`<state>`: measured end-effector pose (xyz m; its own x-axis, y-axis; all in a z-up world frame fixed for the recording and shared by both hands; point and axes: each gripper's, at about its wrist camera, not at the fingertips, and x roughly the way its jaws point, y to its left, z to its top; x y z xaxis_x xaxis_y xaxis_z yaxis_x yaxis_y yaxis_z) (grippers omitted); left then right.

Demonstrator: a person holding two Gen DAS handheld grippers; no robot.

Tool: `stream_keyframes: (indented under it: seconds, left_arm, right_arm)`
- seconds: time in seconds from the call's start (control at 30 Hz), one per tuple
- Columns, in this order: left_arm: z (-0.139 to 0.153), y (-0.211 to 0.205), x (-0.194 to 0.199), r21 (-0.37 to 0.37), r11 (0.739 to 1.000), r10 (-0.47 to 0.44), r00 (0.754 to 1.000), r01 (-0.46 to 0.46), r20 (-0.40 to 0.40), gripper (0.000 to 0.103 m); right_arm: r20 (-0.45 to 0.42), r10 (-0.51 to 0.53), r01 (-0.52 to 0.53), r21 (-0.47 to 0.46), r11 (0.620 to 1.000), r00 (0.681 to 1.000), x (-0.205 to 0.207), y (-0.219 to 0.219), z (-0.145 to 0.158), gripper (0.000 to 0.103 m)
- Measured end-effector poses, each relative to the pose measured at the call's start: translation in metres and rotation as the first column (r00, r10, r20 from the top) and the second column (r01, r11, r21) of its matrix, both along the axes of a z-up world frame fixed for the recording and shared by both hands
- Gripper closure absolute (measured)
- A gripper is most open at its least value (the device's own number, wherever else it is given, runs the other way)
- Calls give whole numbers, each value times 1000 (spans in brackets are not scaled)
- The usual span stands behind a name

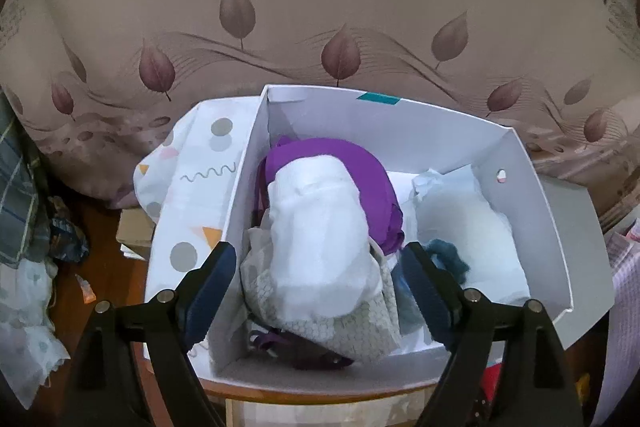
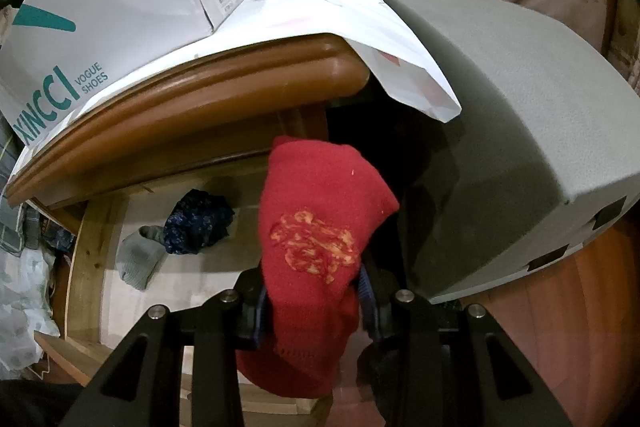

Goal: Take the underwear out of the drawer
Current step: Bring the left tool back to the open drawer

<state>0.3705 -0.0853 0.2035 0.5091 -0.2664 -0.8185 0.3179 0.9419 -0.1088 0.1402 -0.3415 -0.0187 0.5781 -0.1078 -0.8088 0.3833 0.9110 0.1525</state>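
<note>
The left gripper [image 1: 316, 267] stands wide open above a white shoe box [image 1: 532, 211]. Nothing is clamped between its dark blue pads [image 1: 212, 279]. A white and grey mesh garment [image 1: 320, 251] lies in the gap between the fingers, clear of both pads, resting on a purple garment [image 1: 372, 163] inside the box. A teal piece of fabric [image 1: 444, 255] lies just beside the right-hand finger, next to a pale white item [image 1: 476, 223] in the box's right half.

The right gripper [image 2: 312, 303] is partly closed on a red knitted garment [image 2: 320, 219] with a yellow-orange motif. The fabric rises above the fingertips and hangs down below them. Beyond it lies the open wooden drawer [image 2: 92, 227], which holds a dark blue patterned item [image 2: 196, 223] and a grey sock-like item [image 2: 140, 259], both well apart from the gripper.

In the right wrist view the box side reads "XINCCI VOGUE SHOES", and its end label shows "38". The bed cover [image 1: 320, 7] behind the box carries the printed words "passing through".
</note>
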Motion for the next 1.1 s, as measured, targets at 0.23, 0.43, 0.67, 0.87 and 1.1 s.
stream_keyframes:
  seconds: [0.23,0.43,0.67,0.87,1.1]
  left_arm:
    - [29,13,-33,-7,1000,-13,994,13,104,20]
    - [43,31,-86,51,999,-24,969,12,248,20]
    - [4,62,-142,121,992,-23,948,-16,316,14]
    - [-73,77,-159,148,988,13,972,-49,234,14]
    - [-128,92,-156,149,974,137,970,-168,202,14]
  right_arm:
    - [-3,6,-6,-7,1000,1000,1,0,-1,66]
    - [-7,9,-9,-10,1000,1000,1,2,-2,66]
    - [10,18,-18,-6,1000,1000,0,5,-1,66]
    - [43,46,-44,-35,998,998,-2,13,5,66]
    - [75,88,-81,-89,993,993,-5,23,15,66]
